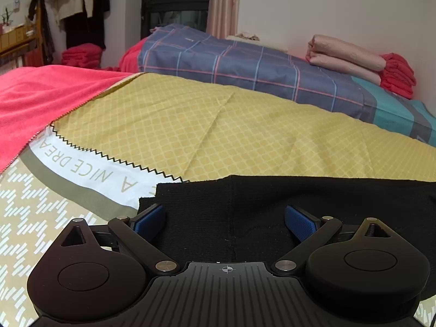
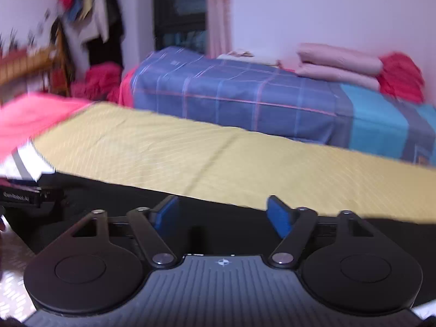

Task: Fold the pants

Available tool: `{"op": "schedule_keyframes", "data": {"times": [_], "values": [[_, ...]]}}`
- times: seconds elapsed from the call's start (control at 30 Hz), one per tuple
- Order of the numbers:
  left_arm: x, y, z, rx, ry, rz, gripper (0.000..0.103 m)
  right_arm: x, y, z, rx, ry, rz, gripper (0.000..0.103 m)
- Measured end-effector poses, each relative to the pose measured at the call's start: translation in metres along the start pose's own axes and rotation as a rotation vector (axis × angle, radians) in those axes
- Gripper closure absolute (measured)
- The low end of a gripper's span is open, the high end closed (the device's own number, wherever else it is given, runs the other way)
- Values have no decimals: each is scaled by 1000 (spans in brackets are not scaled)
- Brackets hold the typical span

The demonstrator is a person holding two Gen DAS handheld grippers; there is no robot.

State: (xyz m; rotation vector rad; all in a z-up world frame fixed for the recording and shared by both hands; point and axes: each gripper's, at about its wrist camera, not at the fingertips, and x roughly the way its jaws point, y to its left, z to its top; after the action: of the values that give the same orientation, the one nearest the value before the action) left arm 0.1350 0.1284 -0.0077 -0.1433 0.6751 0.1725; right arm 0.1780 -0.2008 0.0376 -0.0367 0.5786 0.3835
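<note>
Closest to both cameras, black pants (image 1: 272,207) lie flat on a yellow patterned bedcover (image 1: 218,125), near edge of the bed. Left gripper (image 1: 225,219) sits low over the cloth, blue fingers (image 1: 151,219) spread wide, nothing pinched between them. Right gripper (image 2: 223,214) likewise over the pants (image 2: 218,229), fingers apart and empty; that view is motion-blurred, so whether the tips touch the fabric I cannot tell. In the right view, far left, a dark block with lettering shows, probably the other gripper.

Pants look like a soft knit: light, limp, likely to sag and drape once lifted, no stiffness to hold a fold line. Not fragile, not slippery by the look. Best hold is probably the far straight edge or a corner (image 1: 148,194), pinching through every layer so it travels as one; two grips well apart should keep the edge taut.

Farther back, a pink blanket (image 1: 35,103) on the left, a blue plaid quilt (image 1: 245,65), folded pink bedding (image 1: 346,54) against the wall, clothes hanging (image 1: 79,2) in the corner.
</note>
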Motion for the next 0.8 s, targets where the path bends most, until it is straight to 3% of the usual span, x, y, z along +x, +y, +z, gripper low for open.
{"op": "schedule_keyframes", "data": {"times": [0.03, 0.1, 0.13, 0.17, 0.23, 0.27, 0.3, 0.33, 0.37, 0.53, 0.6, 0.63, 0.7, 0.73, 0.8], "values": [[0, 0, 0, 2, 1, 3, 0, -1, -21, -5, 49, 5, 12, 23], [1, -2, 0, 8, 3, 11, 0, 2, -74, -17, 181, 42, -33, 41], [2, -2, 0, 10, 4, 12, 0, 1, -103, -23, 243, 36, -52, 79], [2, -2, 0, 12, 4, 15, 0, -4, -132, -25, 327, 23, -64, 102], [3, -3, 0, 15, 4, 23, 0, -25, -182, -29, 560, -42, -177, 92], [3, -3, 0, 16, 3, 25, 0, -37, -192, -30, 613, -101, -256, 79], [3, -3, 0, 16, 0, 26, 0, -49, -193, -29, 609, -147, -301, 71], [1, -3, 0, 14, -7, 25, 0, -56, -187, -29, 570, -171, -299, 53], [-2, -2, 0, 10, -18, 24, 0, -59, -178, -29, 529, -171, -259, 42], [-27, -13, 6, 4, -99, -64, 0, -46, -148, -46, 496, -93, 62, 36], [-27, -25, 9, 32, -71, -128, 0, -33, -157, -52, 509, -51, 85, 40], [-24, -32, 9, 47, -48, -150, 0, -30, -168, -54, 531, -50, 91, 51], [-15, -44, 7, 73, 0, -174, 0, -29, -200, -56, 660, -74, 131, 58], [-8, -48, 4, 86, 18, -175, 0, -32, -216, -57, 724, -97, 135, 58], [6, -53, -2, 103, 60, -134, 0, -37, -246, -62, 796, -143, 101, 71]]}}
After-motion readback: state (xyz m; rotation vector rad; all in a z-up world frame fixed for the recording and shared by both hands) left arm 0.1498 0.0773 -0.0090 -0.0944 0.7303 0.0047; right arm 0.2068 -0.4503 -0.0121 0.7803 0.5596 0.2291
